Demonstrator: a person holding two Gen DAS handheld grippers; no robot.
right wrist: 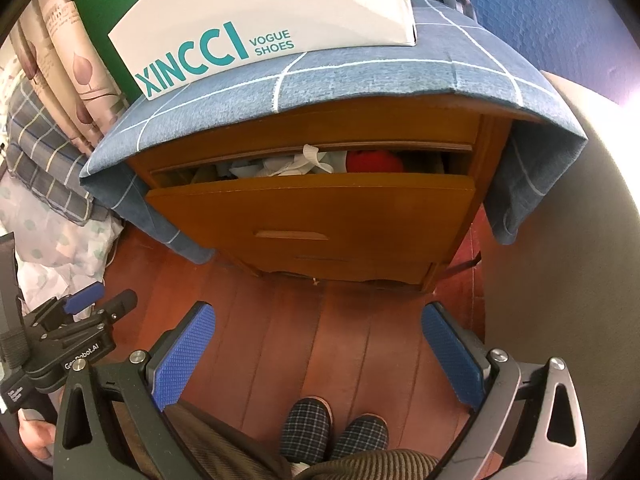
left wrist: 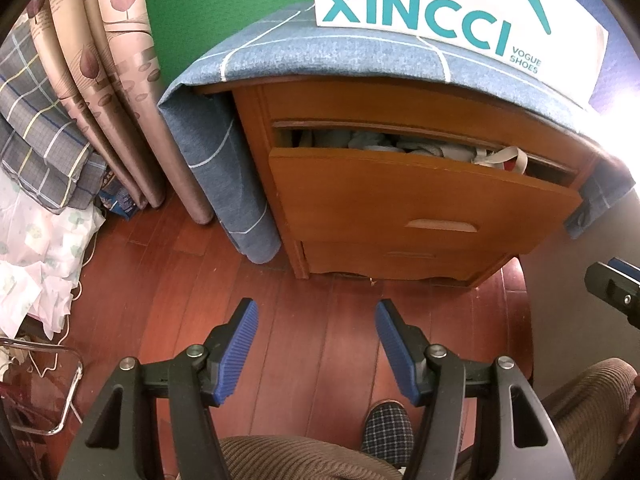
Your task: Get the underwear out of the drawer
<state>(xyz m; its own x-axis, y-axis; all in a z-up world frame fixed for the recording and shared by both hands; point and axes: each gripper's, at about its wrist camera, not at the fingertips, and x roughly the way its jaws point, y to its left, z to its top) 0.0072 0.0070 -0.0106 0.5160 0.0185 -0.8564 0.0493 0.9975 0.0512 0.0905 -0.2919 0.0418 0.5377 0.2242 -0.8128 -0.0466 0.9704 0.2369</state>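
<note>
Although the top drawer (right wrist: 308, 208) of the wooden cabinet (left wrist: 400, 96) stands partly pulled out, neither tool has reached it yet. The left gripper (left wrist: 316, 312) hangs above the floor (left wrist: 312, 344) with its jaws about half apart and nothing between them. The right gripper (right wrist: 318, 316) is also over the floor, jaws spread wide and empty. Both are well apart from the cabinet front.

The underwear (right wrist: 280, 166) lies inside the drawer as a crumpled heap of pale cloth, showing through the gap above the drawer front. Just beside it sits a red item (right wrist: 374, 162), and in the left view a loop of pale strap (left wrist: 508, 158) hangs over the drawer's edge.

Several things could go wrong from here. The gap is narrow, so a gripper coming in steeply could knock the drawer front or the cabinet rail above it and push the drawer shut. The garments are tangled together, so a pinch on one piece may drag out the red item or the strap as well. A shallow pinch on loose cloth could slip free halfway out. The blue checked cloth (right wrist: 360, 76) draped over the cabinet top hangs close to the opening at the sides, and a jaw could snag it and tug the shoe box (right wrist: 280, 16) resting on that surface.
</note>
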